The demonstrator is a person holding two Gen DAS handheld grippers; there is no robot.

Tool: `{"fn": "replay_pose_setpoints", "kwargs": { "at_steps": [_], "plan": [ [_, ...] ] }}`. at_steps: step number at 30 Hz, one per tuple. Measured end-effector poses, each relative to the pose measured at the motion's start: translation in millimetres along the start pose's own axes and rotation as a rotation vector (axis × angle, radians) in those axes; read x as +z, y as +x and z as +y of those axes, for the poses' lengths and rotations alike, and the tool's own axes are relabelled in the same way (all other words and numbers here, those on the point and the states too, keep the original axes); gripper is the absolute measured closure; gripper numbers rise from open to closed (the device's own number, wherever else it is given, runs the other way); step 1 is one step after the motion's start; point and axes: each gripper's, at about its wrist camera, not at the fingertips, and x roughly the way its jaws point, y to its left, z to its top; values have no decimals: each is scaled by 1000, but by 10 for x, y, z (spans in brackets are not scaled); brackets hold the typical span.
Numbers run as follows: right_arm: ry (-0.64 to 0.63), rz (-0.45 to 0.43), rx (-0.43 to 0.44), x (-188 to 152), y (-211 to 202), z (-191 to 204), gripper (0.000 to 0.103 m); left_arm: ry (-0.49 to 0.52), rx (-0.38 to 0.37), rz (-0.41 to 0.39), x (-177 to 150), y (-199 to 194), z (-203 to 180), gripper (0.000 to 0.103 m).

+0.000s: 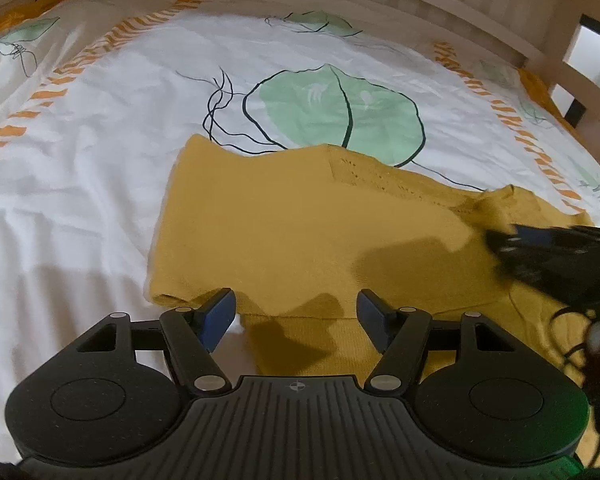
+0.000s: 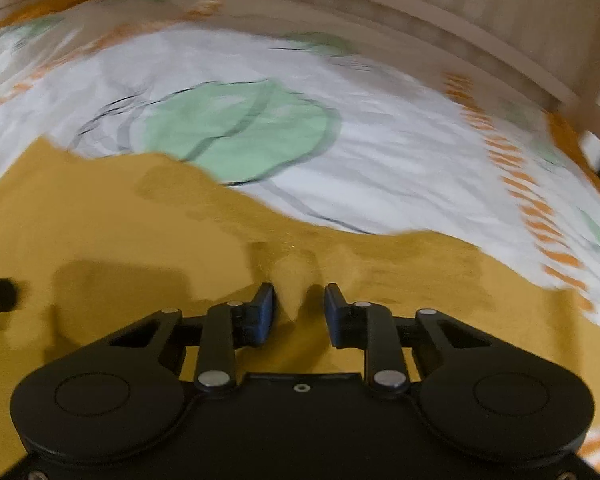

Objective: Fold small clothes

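A mustard-yellow knit garment [image 1: 284, 232] is lying partly folded on a bed, over a white bedsheet [image 1: 100, 128] that is printed with green leaves and orange dashes. The left gripper [image 1: 296, 312] is hovering above the garment's near hem, its jaws standing well apart and gripping nothing; the blue pads [image 1: 220, 312] are showing clear of the cloth. The right gripper [image 2: 300, 308] is working over the garment's right-hand part; its jaws are standing narrowly apart with a raised pinch of yellow fabric between them, though motion blur is hiding whether the pads are pressing on it. A wooden bed frame [image 1: 420, 4] is bordering the sheet's far edge.
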Motion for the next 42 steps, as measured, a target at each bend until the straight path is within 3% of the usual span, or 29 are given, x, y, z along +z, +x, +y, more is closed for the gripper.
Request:
{"fn": "replay_pose_setpoints", "kwargs": {
  "at_steps": [5,8,10,14,21,24,29,31,32,35,38,42],
  "plan": [
    [187,58,36,-158,-62,-571,66,-1,-8,-30,19,-56,0,38],
    [257,59,89,-255,-99,-784,52,1,16,-88,47,-133,7,38],
    [296,58,124,-296,-102,-873,42,10,72,-139,58,-196,-7,38],
    [347,52,168,-322,-26,-925,40,44,218,-219,42,-281,-71,37],
    [349,32,221,-269,98,-904,39,-21,184,-158,153,-224,129,37],
    [350,27,238,-257,124,-885,43,-71,185,-142,175,-216,233,37],
    [351,18,254,-243,128,-845,58,-107,184,-101,146,-163,303,37],
    [341,15,272,-228,125,-833,85,-103,180,-94,141,-151,296,37],
    [342,8,302,-220,110,-835,89,-98,179,-92,140,-150,292,37],
    [295,-17,336,-154,7,-797,90,-90,174,-86,132,-150,285,37],
    [225,-59,303,-73,-154,-822,91,-87,155,-71,124,-135,283,37],
    [234,-69,212,-42,-199,-1056,91,-75,143,-68,113,-144,258,37]
  ]
}}
